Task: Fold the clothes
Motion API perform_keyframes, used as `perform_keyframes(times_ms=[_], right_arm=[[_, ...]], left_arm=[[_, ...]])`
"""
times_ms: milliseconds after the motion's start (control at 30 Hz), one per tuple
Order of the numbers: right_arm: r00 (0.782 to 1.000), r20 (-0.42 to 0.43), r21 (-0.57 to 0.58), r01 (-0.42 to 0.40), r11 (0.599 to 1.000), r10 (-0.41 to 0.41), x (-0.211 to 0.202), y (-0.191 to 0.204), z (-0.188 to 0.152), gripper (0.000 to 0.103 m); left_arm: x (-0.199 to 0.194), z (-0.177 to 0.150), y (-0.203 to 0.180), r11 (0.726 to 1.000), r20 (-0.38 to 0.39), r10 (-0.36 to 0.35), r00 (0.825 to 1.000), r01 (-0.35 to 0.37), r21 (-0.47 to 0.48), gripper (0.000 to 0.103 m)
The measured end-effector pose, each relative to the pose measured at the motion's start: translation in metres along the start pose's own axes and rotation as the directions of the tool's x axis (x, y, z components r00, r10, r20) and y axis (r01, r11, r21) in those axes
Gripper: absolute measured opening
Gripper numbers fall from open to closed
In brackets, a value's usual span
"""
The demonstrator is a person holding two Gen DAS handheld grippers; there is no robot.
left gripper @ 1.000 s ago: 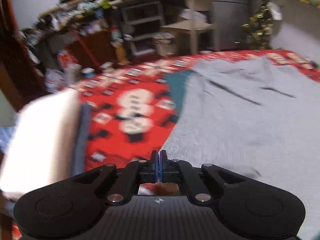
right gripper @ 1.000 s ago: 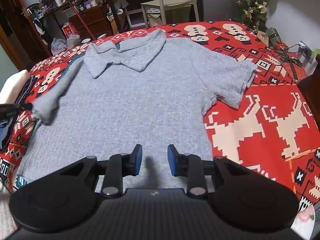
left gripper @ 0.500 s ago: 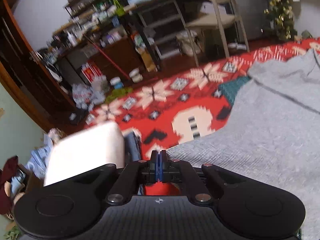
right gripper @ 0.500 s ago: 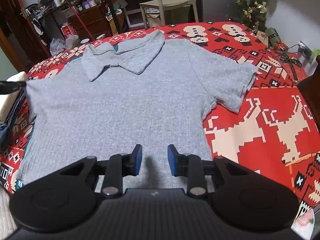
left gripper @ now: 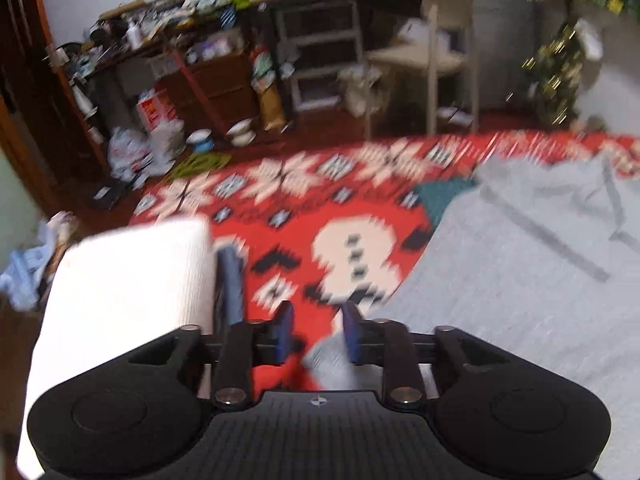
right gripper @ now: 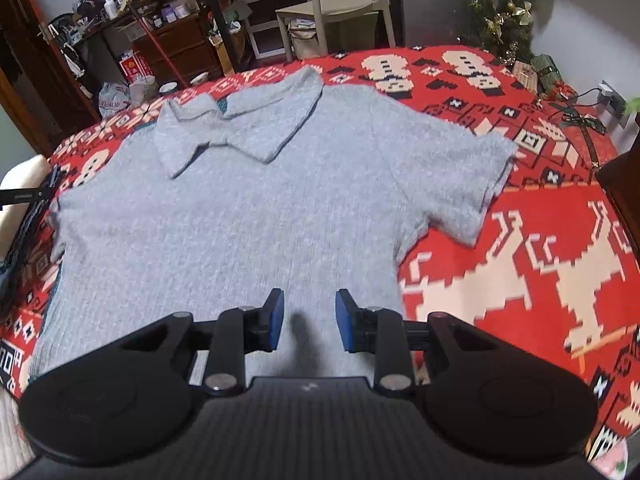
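Note:
A grey short-sleeved collared shirt [right gripper: 248,220] lies face up and spread flat on a red patterned blanket [right gripper: 520,272]. My right gripper [right gripper: 308,314] hovers open over the shirt's lower middle, with nothing between its blue pads. My left gripper [left gripper: 318,320] is at the shirt's left sleeve [right gripper: 56,216], and its jaws are opening. The grey sleeve cloth [left gripper: 332,364] lies under the gap and the pads do not press it. In the right wrist view one left fingertip [right gripper: 20,196] shows at the far left edge.
A white pillow [left gripper: 120,300] and a dark blue cloth [left gripper: 230,280] lie at the bed's left edge. Beyond the bed stand a cluttered desk [right gripper: 168,32], a chair [right gripper: 332,4] and a small decorated tree [right gripper: 504,12]. A cable [right gripper: 576,108] runs across the blanket's far right.
The left gripper drew the bunched left sleeve outward until it lay flat, then its jaws parted and let the cloth go. The right gripper stayed open and barely shifted.

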State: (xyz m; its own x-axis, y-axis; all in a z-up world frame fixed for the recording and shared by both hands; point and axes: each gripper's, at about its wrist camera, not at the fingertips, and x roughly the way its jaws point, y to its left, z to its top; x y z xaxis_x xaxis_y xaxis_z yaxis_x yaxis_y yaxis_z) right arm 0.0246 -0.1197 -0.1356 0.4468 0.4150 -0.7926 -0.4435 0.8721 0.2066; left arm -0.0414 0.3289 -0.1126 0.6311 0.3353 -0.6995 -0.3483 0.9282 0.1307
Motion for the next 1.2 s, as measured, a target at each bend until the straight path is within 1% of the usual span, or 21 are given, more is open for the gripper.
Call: perform_keyframes(times_ms=[100,200,400,433,467,500,533,600,667,733,800,833,867,900,967,1033,1100,1167,1200], right_arm=[[1.0,0.028,-0.013,-0.011,1.0,0.011,0.003,-0.007,0.02,0.032],[0.998,0.058,-0.058,-0.011,0.998,0.014,0.008,-0.012,0.048,0.036],[0.995,0.093,-0.163,-0.012,0.986,0.027,0.037,-0.023,0.12,0.034],[0.995,0.094,-0.182,-0.005,0.983,0.023,0.045,-0.025,0.133,0.033],[0.995,0.094,-0.201,0.004,0.98,0.016,0.055,-0.028,0.144,0.026],[0.996,0.093,-0.22,0.013,0.975,0.008,0.064,-0.03,0.156,0.024],[0.996,0.093,-0.238,0.022,0.971,0.001,0.073,-0.033,0.167,0.02],[0.996,0.08,-0.296,0.053,0.954,-0.03,0.096,-0.035,0.181,0.019],[0.998,0.053,-0.323,0.049,0.945,-0.034,0.118,-0.039,0.19,0.018],[1.0,0.026,-0.317,0.024,0.948,-0.016,0.133,-0.044,0.195,0.018],[1.0,0.004,-0.312,0.016,0.95,-0.016,0.144,-0.046,0.195,0.018],[1.0,-0.008,-0.307,0.012,0.952,-0.015,0.148,-0.048,0.194,0.016],[1.0,-0.021,-0.305,0.007,0.952,-0.014,0.153,-0.048,0.193,0.01],[0.999,-0.029,-0.306,0.004,0.952,-0.014,0.156,-0.049,0.192,0.009],[1.0,-0.018,-0.301,0.007,0.954,-0.013,0.158,-0.05,0.19,0.007],[0.999,0.007,-0.288,0.036,0.957,-0.035,0.156,-0.052,0.19,0.006],[0.999,0.012,-0.265,0.044,0.963,-0.042,0.157,-0.056,0.191,0.006],[0.999,0.009,-0.251,0.035,0.967,-0.034,0.157,-0.059,0.191,0.007],[0.999,0.014,-0.251,0.036,0.967,-0.033,0.155,-0.059,0.192,0.007]], left_arm=[[0.002,0.017,-0.003,0.997,0.024,-0.073,0.997,0.074,-0.008,0.031],[0.014,0.034,-0.017,0.993,0.028,-0.118,0.993,0.117,0.018,0.031],[0.05,0.062,-0.042,0.974,0.01,-0.218,0.976,0.217,0.058,0.031],[0.056,0.065,-0.045,0.971,0.005,-0.23,0.973,0.229,0.065,0.03],[0.062,0.067,-0.048,0.968,0.0,-0.242,0.97,0.241,0.073,0.029],[0.068,0.07,-0.051,0.964,-0.006,-0.252,0.968,0.252,0.081,0.027],[0.073,0.071,-0.054,0.961,-0.015,-0.26,0.966,0.26,0.092,0.027],[0.083,0.074,-0.06,0.957,-0.032,-0.266,0.964,0.268,0.114,0.024],[0.091,0.075,-0.063,0.954,-0.047,-0.267,0.963,0.271,0.13,0.024],[0.099,0.075,-0.065,0.952,-0.067,-0.267,0.961,0.274,0.135,0.024],[0.105,0.073,-0.066,0.95,-0.089,-0.272,0.958,0.282,0.137,0.024],[0.106,0.072,-0.066,0.948,-0.095,-0.276,0.957,0.287,0.14,0.021],[0.107,0.071,-0.066,0.945,-0.094,-0.283,0.955,0.294,0.143,0.018],[0.106,0.07,-0.067,0.943,-0.087,-0.286,0.954,0.297,0.151,0.005],[0.104,0.069,-0.073,0.946,-0.069,-0.256,0.964,0.264,0.185,0.004],[0.103,0.069,-0.077,0.952,-0.045,-0.213,0.976,0.217,0.218,0.004],[0.107,0.07,-0.071,0.959,-0.046,-0.204,0.978,0.209,0.19,0.004],[0.108,0.071,-0.065,0.964,-0.053,-0.212,0.976,0.217,0.156,0.005],[0.108,0.072,-0.063,0.965,-0.053,-0.214,0.975,0.219,0.143,0.008]])
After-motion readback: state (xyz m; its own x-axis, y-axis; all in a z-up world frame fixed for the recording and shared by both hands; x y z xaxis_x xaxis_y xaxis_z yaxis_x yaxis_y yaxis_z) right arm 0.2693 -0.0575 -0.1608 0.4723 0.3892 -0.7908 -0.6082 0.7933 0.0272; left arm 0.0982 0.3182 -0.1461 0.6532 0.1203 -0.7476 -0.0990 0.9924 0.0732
